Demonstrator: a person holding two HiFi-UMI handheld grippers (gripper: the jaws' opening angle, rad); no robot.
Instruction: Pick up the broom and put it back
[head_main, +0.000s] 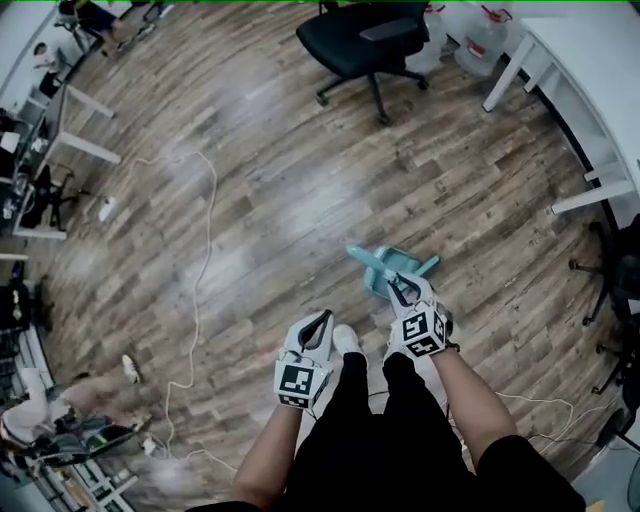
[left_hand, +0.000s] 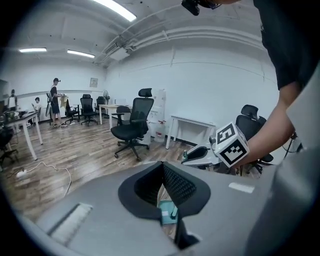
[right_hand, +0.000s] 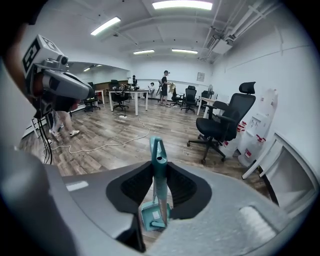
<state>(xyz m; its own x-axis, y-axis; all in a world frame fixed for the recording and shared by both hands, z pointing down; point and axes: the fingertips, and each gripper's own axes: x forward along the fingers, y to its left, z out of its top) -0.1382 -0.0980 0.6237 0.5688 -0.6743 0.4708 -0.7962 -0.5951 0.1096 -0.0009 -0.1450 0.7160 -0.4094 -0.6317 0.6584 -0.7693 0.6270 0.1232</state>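
Above wooden floor (head_main: 280, 200), right tongs (right_hand: 159, 169) clamped on teal broom (right_hand: 160, 186), left tongs (left_hand: 162, 167) closed together, empty.

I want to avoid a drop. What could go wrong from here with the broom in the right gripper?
The right gripper clamps the broom near the top of its handle, so the low end may swing or slip when lifted. The dustpan sits at the broom's foot and could be knocked. A cable lies loose on the floor nearby, a possible trip.
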